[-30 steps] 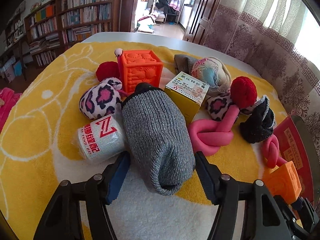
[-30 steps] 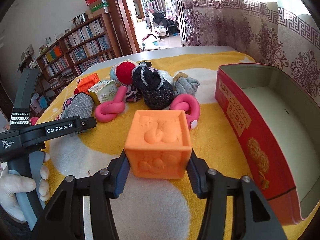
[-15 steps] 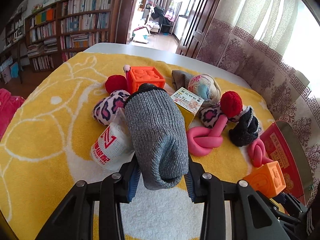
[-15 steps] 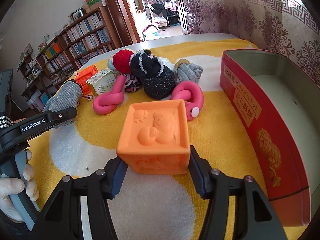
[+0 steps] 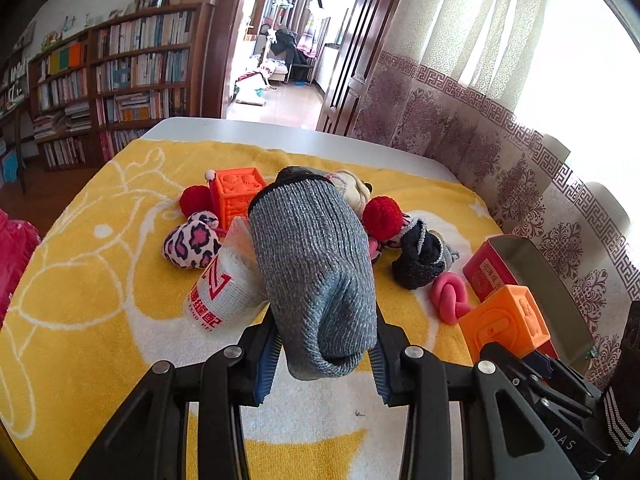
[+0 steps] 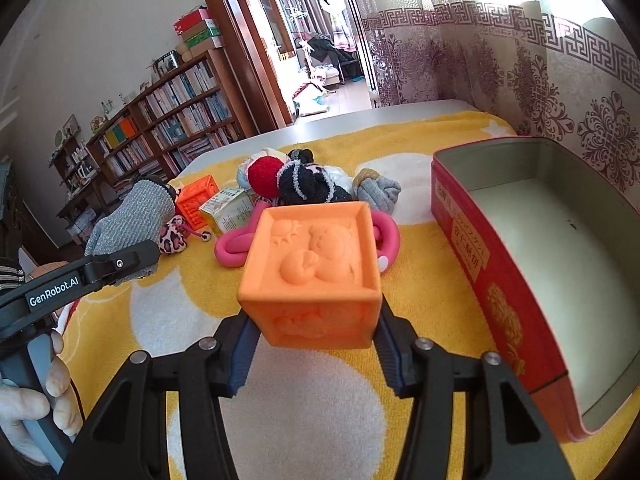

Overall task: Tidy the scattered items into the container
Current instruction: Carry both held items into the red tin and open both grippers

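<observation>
- My right gripper (image 6: 312,354) clamps the orange block (image 6: 310,276); I'd carry it toward two o'clock, over the red tin (image 6: 472,248), and release low.
- My left gripper (image 5: 322,364) pinches the grey sock (image 5: 316,276), lifted clear; it follows.

"GenRobot.AI" on left gripper (image 6: 120,270) arm, red "Z" — white roll (image 5: 224,294)

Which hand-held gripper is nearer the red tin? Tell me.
Right. The right hand-held gripper, holding the orange block, is beside the red tin; the left hand-held gripper is farther, beyond it.
</observation>
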`<action>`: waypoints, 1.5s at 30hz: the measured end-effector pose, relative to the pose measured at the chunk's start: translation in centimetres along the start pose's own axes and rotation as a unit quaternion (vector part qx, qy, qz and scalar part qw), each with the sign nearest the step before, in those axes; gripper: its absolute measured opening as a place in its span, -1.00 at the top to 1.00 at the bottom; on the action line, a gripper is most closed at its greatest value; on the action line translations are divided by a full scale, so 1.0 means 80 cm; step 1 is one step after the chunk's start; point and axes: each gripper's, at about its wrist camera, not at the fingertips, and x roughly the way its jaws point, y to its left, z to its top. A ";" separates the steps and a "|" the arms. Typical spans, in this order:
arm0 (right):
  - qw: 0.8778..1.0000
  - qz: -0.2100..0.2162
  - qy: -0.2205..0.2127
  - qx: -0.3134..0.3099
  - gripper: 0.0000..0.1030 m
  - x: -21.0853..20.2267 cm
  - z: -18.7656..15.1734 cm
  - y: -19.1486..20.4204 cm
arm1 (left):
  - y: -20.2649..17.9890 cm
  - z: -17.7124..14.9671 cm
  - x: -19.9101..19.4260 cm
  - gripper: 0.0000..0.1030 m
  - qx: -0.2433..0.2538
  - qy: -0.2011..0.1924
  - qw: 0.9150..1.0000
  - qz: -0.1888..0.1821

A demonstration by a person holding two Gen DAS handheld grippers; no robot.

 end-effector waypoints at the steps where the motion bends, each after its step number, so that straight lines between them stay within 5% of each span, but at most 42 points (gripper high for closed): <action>1: 1.000 -0.006 -0.011 0.005 -0.10 -0.010 0.006 -0.005 | -0.005 0.001 -0.002 0.21 0.004 -0.002 1.000 -0.003; 8: 0.991 -0.090 -0.073 0.072 -0.10 -0.070 0.038 -0.080 | -0.051 0.003 -0.011 0.21 0.042 -0.003 0.999 -0.026; 17: 0.973 -0.188 -0.062 0.115 -0.10 -0.091 0.030 -0.166 | -0.153 0.006 0.006 0.21 0.116 0.012 0.991 -0.072; 26: 0.969 -0.209 -0.052 0.122 -0.10 -0.099 0.024 -0.191 | -0.266 -0.003 0.050 0.21 0.184 0.046 0.974 -0.121; 38: 0.973 -0.213 -0.027 0.090 -0.11 -0.088 0.020 -0.183 | -0.332 0.018 0.099 0.20 0.228 0.068 0.962 -0.137; 42: 0.972 -0.214 -0.027 0.093 -0.21 -0.092 0.019 -0.185 | -0.337 0.018 0.112 0.15 0.227 0.083 0.959 -0.146; 45: 0.973 -0.209 -0.029 0.097 -0.21 -0.093 0.020 -0.186 | -0.331 0.020 0.112 -0.13 0.216 0.078 0.962 -0.149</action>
